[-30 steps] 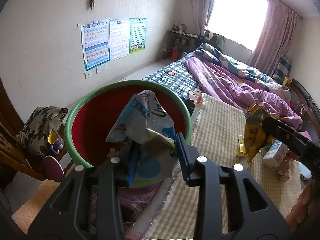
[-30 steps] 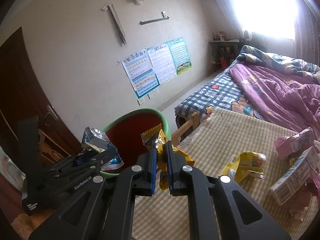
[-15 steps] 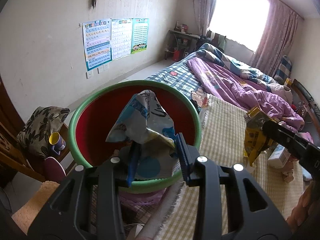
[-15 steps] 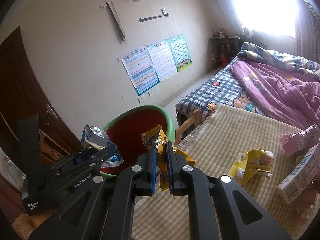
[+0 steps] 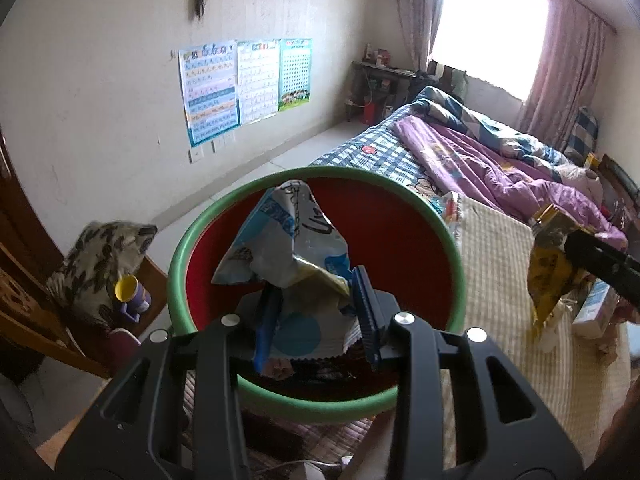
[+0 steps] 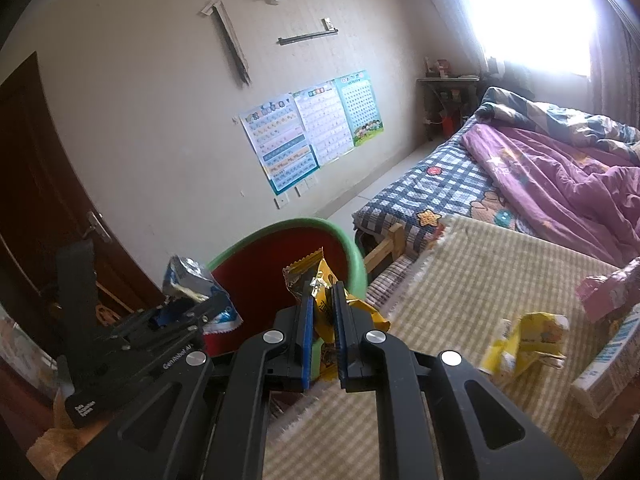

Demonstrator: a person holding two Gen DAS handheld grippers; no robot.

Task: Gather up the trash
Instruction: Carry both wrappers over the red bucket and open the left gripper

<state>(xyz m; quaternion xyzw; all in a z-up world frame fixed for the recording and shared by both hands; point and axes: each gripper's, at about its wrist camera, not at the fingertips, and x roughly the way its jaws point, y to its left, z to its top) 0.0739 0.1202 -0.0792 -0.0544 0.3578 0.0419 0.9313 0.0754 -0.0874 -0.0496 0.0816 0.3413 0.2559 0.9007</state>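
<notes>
Both grippers are loaded here. The left gripper (image 5: 316, 316) is clamped on a crumpled blue-and-white snack bag (image 5: 286, 248), with the bag sticking up out of the jaws right over the open mouth of the green-rimmed red bin (image 5: 180, 248). I'd say it's held there because a simple release should drop it straight in. The right gripper (image 6: 322, 328) has its jaws pinched tight on a yellow wrapper (image 6: 320, 280), and from its own view that wrapper sits at the bin's near-right rim, so it looks like it's queued up for the same drop.

The bin stands off the near-left corner of the checked bed cover (image 6: 500, 272), just beyond its frayed edge. More trash is still on the cover toward its right side: a crumpled yellow packet (image 6: 524, 340), a pink wrapper (image 6: 608, 288) and a white carton (image 6: 612, 356) at the right edge.

Room-wise, the bin mouth is wide and nothing blocks it from above. The two tools are close beside each other though, so I'd guess dropping one at a time is safer. A wooden chair (image 5: 60, 320) with a cushion (image 5: 100, 256) and a yellow-and-purple cup (image 5: 132, 296) sits just left of the bin.
</notes>
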